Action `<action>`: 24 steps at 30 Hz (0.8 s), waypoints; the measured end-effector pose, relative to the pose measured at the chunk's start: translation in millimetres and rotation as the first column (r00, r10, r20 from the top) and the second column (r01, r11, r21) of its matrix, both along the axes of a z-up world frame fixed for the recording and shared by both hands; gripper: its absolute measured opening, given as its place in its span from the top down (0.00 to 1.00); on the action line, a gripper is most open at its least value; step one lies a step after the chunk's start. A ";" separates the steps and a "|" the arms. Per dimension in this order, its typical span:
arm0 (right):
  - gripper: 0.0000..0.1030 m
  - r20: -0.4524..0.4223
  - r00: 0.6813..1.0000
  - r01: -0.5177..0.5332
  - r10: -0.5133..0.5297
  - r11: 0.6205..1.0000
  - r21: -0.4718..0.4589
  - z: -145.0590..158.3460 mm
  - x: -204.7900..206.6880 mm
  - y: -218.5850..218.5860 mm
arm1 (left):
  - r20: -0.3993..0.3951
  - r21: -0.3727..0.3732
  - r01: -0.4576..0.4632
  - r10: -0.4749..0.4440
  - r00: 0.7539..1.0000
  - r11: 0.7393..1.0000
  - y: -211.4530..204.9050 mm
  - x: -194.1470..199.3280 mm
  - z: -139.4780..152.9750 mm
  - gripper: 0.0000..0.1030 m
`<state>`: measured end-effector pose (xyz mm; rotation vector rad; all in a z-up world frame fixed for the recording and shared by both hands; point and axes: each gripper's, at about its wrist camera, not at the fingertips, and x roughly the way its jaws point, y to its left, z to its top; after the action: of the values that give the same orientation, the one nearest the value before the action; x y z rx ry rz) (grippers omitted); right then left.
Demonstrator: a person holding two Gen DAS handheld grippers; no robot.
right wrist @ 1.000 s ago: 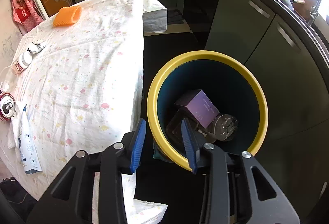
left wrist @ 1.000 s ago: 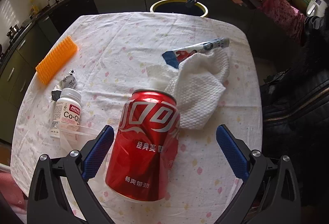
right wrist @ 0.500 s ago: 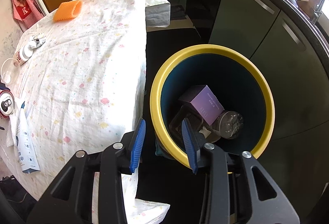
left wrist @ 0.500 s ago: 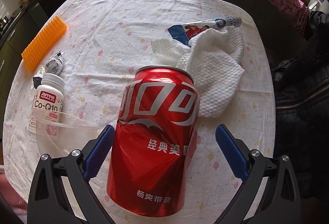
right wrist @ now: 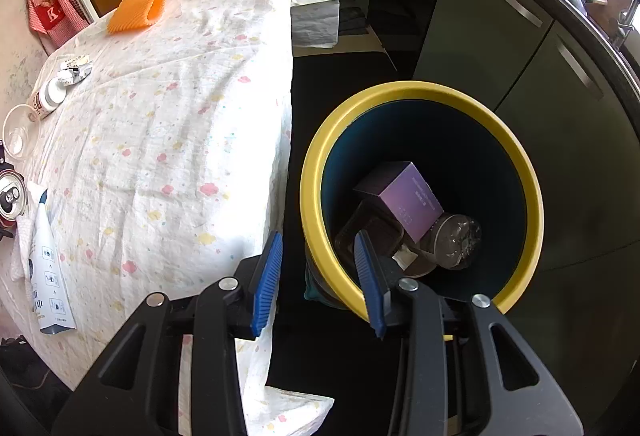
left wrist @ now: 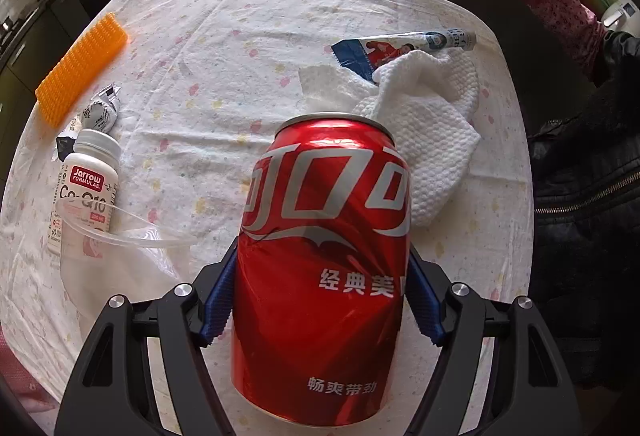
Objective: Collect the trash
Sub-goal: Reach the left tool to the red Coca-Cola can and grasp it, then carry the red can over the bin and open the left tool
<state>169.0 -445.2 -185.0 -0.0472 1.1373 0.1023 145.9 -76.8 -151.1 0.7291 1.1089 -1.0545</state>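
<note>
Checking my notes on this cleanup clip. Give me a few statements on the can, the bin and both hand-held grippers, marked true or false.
1. The left hand-held gripper is closed on the red can. True.
2. The can lies on its side. False: it stands upright.
3. The right hand-held gripper holds a box. False: it is empty, at the yellow-rimmed bin.
4. The bin already holds a purple box. True.

Left claw [left wrist: 320, 300] now around can [left wrist: 324, 264].
</note>
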 end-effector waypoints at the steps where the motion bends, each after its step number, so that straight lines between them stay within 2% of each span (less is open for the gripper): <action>1: 0.65 0.001 1.000 -0.002 0.002 1.000 0.000 0.1 0.2 0.7 | 0.006 -0.002 -0.013 0.013 1.000 1.000 -0.3 -0.8 0.4 0.29; 6: 0.65 0.013 1.000 -0.008 0.008 1.000 -0.002 2.8 0.3 4.2 | 0.066 -0.010 -0.077 0.078 0.995 0.997 0.3 -6.0 8.6 0.30; 11: 0.65 0.027 1.000 -0.010 0.010 1.000 -0.005 6.7 -0.5 5.6 | 0.090 -0.045 -0.094 0.098 0.991 0.995 -4.0 -10.1 29.5 0.29; 18: 0.65 0.071 0.997 0.015 -0.013 1.000 -0.019 21.2 -13.7 -5.0 | 0.127 -0.086 -0.027 0.038 0.991 0.996 -38.8 -10.7 60.9 0.29; 24: 0.65 0.105 0.991 0.089 -0.086 0.996 -0.024 31.1 -39.0 -41.6 | 0.153 -0.094 0.072 -0.057 0.987 0.993 -113.8 4.7 74.1 0.29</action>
<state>130.0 -486.8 -153.8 -0.0273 1.0356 0.0052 150.5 -190.6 -77.0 0.7564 0.9027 -1.0828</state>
